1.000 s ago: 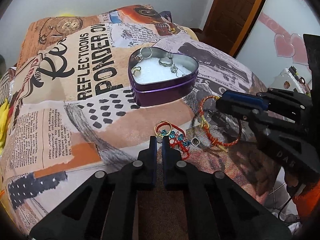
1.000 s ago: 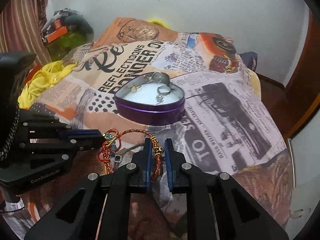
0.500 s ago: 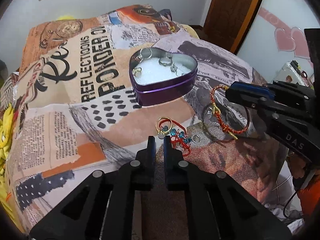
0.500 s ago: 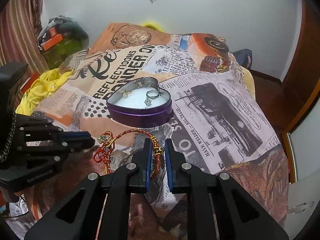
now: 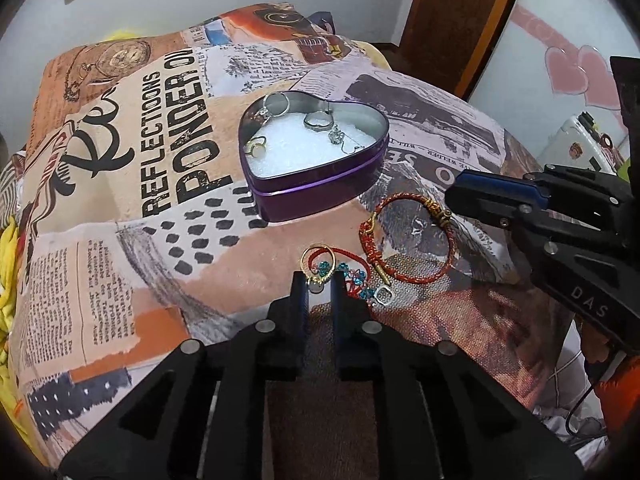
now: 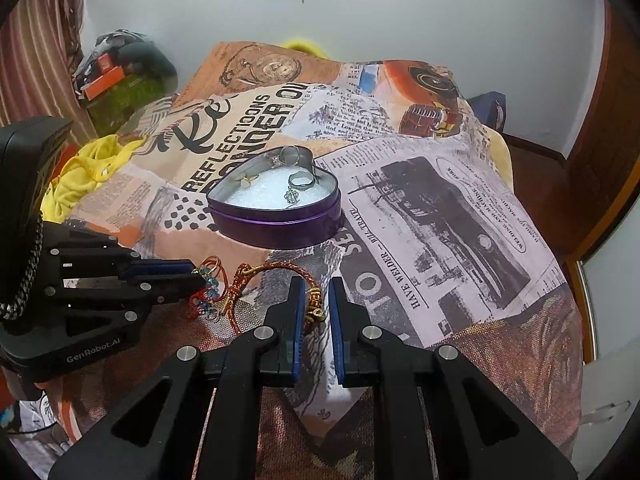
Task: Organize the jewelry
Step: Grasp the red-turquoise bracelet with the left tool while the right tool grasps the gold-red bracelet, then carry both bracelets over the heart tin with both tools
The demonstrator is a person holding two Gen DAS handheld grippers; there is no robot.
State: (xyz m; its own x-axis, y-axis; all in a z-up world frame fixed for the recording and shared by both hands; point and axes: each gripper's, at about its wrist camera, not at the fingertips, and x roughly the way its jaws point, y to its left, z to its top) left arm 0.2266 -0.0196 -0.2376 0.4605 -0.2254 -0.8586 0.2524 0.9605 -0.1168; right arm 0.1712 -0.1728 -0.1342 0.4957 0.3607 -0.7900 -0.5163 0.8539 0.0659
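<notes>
Heart tin (image 5: pixel 320 196) beyond bracelets (image 5: pixel 404 240); yellow cloth (image 6: pixel 88 172) at blanket (image 6: pixel 440 208) edge

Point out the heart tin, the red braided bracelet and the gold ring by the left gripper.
heart tin (image 5: pixel 320 196): left wrist view, purple front wall.
red braided bracelet (image 5: pixel 366 240): left wrist view, left side of the braid.
gold ring (image 5: pixel 317 249): left wrist view, top of the band.

Two matte black grippers, left gripper (image 5: pixel 319 285) and right gripper (image 6: pixel 315 300), each with triangular cut-outs in the arms and round silver screws at the joints. Blue pads lining the inner faces of the fingers (image 6: pixel 297 312). White lettering on the housings, a black braided cable (image 6: pixel 24 272) beside the left, an orange sleeve (image 5: pixel 618 396) behind the right.
</notes>
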